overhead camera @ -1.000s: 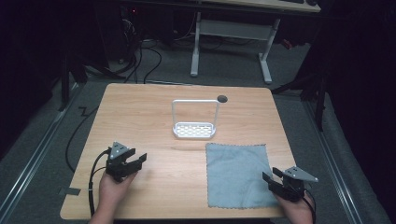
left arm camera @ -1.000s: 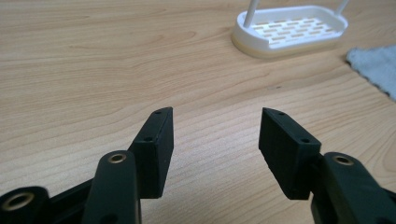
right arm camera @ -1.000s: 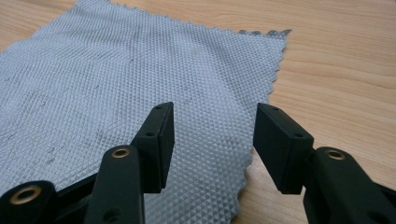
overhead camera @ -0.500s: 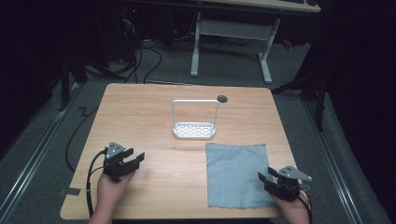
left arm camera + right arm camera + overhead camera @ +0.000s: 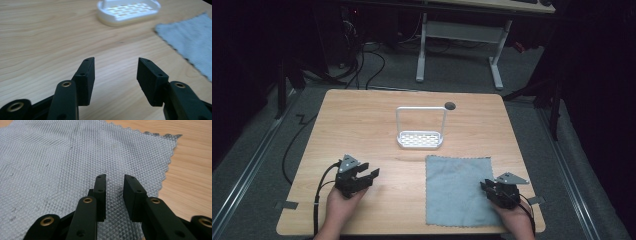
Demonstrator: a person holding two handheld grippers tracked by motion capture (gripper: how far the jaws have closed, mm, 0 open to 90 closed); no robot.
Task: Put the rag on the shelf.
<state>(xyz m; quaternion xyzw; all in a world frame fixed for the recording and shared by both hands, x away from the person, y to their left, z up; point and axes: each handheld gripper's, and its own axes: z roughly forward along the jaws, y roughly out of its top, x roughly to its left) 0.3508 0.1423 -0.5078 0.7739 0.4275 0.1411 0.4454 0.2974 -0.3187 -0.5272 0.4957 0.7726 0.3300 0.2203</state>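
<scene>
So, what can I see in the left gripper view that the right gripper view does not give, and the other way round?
The left gripper view alone shows the white slotted tray at the far side, and the left gripper with jaws wide apart above bare wood. The right gripper view alone shows the right gripper, jaws narrow with a gap, low over the cloth's diamond weave; they have just been closing, with nothing pinched yet. Both show the grey cloth and the wooden table.

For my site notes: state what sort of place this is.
Probably a lab or workshop recording station: a bare wooden table on grey carpet, cables across the floor, another desk's white frame behind, dark surroundings.
</scene>
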